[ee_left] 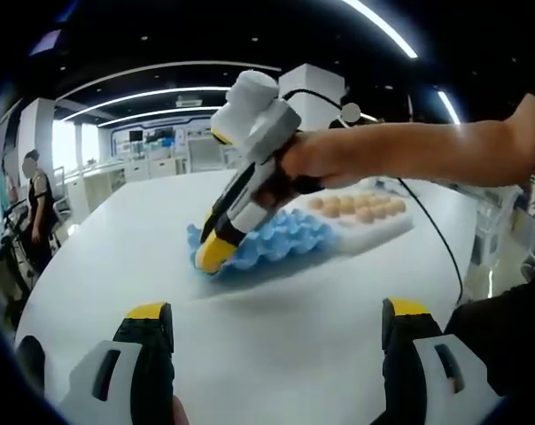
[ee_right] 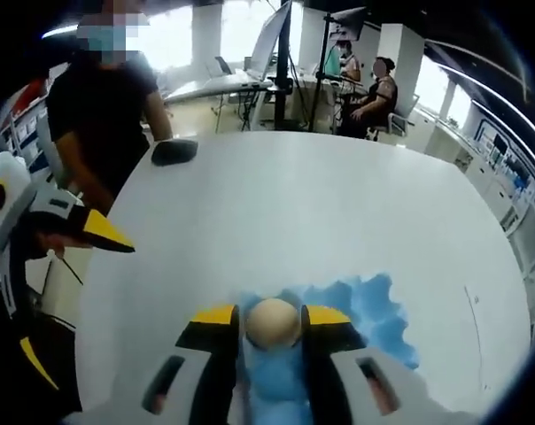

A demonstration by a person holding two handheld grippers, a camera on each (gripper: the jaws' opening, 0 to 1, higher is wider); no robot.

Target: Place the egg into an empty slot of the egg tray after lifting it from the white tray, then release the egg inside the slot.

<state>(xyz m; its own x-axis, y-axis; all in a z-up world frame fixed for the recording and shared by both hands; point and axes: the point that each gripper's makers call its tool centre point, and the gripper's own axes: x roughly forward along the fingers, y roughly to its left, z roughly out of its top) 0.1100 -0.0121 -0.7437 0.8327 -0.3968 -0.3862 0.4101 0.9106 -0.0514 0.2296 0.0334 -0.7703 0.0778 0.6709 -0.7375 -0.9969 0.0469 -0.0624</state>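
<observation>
1. The right claw [ee_right: 275, 326] is closed on the egg [ee_right: 274, 322], which sits pinched between its two yellow-tipped jaws directly above the blue egg tray [ee_right: 374, 310]. In the left gripper view the same claw [ee_left: 213, 254] has its tips down at the near-left corner of the blue egg tray [ee_left: 276, 239]. Letting go here before the egg is seated in a cup could, I judge, let it roll off a ridge and crack.

2. Whether the slot under the egg is empty cannot be told: the jaws and the egg hide it in the right gripper view. If another egg already lies there, lowering further would knock shell against shell.

3. The blue tray looks light and thin. A sideways push from the jaw tips at its corner could slide or tip it on the white worktop [ee_left: 276, 354], moving the cup away from the egg.

4. Squeezing harder while pressing down risks breaking the shell; the grip is on the egg's sides only.

5. The white tray [ee_left: 374, 221], with its remaining eggs, touches the far-right end of the blue tray. A wide swing of the hand [ee_left: 338, 159] when pulling away could brush it.

6. The left claw [ee_left: 272, 323] is wide open and holds nothing, hovering over bare worktop on the near side, well apart from both trays, so it cannot steady the tray if it shifts.
</observation>
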